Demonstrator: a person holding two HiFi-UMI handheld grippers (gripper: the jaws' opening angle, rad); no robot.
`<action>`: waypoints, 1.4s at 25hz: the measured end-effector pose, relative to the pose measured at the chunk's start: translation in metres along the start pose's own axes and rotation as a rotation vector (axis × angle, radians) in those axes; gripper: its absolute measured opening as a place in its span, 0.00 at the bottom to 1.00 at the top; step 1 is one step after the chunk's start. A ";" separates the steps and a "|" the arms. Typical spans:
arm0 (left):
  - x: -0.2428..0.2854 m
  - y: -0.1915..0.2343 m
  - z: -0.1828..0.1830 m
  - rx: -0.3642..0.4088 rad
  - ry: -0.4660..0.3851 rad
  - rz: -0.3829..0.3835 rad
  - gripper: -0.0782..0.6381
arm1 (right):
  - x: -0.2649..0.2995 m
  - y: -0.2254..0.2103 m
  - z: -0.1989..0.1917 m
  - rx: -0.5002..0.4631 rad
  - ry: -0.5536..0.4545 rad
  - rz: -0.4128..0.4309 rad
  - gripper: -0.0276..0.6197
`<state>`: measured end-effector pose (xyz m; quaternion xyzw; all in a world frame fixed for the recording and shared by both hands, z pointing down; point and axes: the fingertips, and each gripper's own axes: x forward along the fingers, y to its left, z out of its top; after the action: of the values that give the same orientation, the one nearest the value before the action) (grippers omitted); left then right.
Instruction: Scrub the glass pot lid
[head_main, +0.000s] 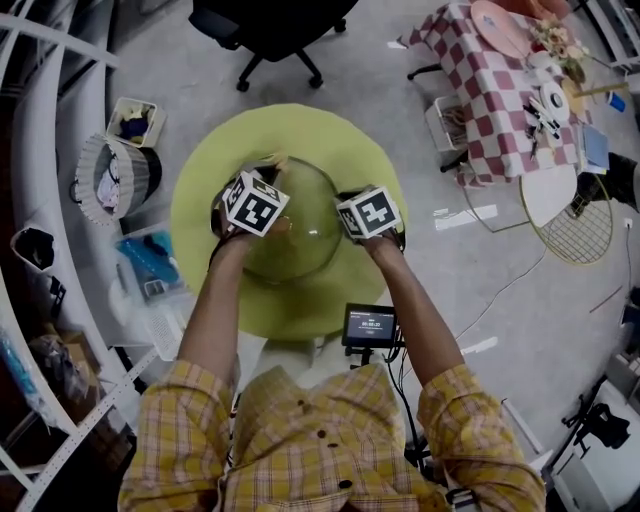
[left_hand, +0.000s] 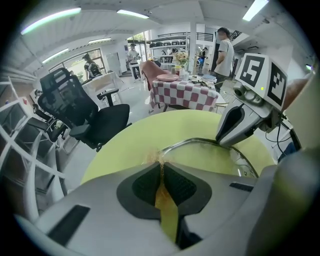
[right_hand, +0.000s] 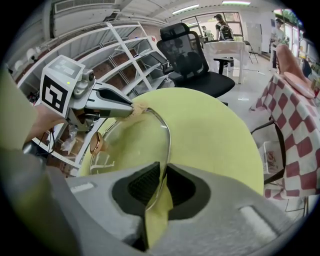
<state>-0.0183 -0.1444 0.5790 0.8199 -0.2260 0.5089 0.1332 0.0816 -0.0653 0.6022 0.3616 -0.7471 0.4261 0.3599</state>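
The glass pot lid (head_main: 300, 235) is held tilted over a round yellow-green table (head_main: 200, 235). My right gripper (right_hand: 159, 170) is shut on the lid's metal rim (right_hand: 167, 135), and its copper-coloured knob (right_hand: 95, 143) shows through the glass. My left gripper (left_hand: 161, 167) is shut on a thin tan scrubbing pad (left_hand: 159, 159). The right gripper view shows that pad (right_hand: 138, 107) pressed against the far edge of the lid, at the tip of the left gripper (right_hand: 127, 110). From above, both marker cubes sit at the lid's sides, the left one (head_main: 253, 203) and the right one (head_main: 368, 213).
A black office chair (head_main: 270, 30) stands beyond the table. A checked-cloth table (head_main: 500, 90) with dishes is at the far right. White shelving (head_main: 40, 150) and a basket (head_main: 110, 180) line the left. A small screen (head_main: 368, 325) hangs at my chest. People (left_hand: 225, 45) stand in the background.
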 end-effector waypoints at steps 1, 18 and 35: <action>0.000 -0.002 0.001 0.008 0.003 -0.003 0.15 | 0.000 0.000 0.000 0.000 -0.002 0.000 0.11; 0.008 -0.037 0.005 0.082 0.038 -0.021 0.15 | 0.002 0.000 -0.001 -0.004 0.005 0.019 0.11; 0.013 -0.064 0.008 0.122 0.079 -0.048 0.15 | 0.002 0.000 0.000 -0.011 0.011 0.038 0.11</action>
<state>0.0249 -0.0952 0.5875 0.8109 -0.1694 0.5503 0.1041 0.0809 -0.0657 0.6042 0.3431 -0.7543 0.4305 0.3578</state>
